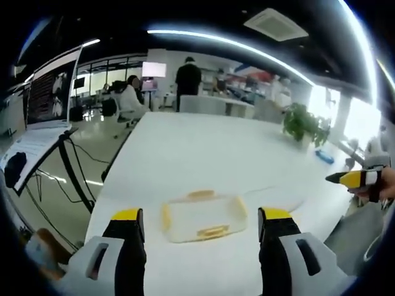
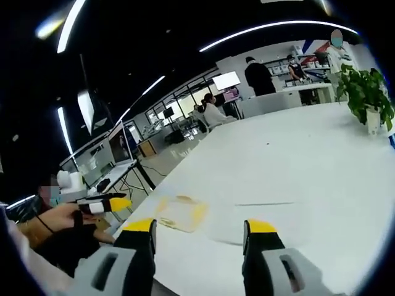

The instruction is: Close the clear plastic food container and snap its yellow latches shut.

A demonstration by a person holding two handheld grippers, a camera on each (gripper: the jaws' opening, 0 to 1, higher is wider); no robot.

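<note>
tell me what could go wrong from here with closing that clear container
1. The container sits near the white table's front edge; a push from the left gripper might slide it off.
2. Both grippers hover apart from it, jaws open, so nothing braces it.
3. The yellow latches are small; wide jaws could miss one.

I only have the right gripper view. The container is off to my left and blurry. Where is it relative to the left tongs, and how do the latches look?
Observer: In the left gripper view the container lies on the table straight ahead. It is centred between the open jaws of the left tongs, not touching them.
Operator: Latches?
Observer: Yellow latches show on its near, far and left edges, and the right one is faint. I can't tell whether any is snapped.
Operator: Lid on?
Observer: Can't tell, the plastic is clear. The right tongs are off to the container's right, apart from it.
</note>
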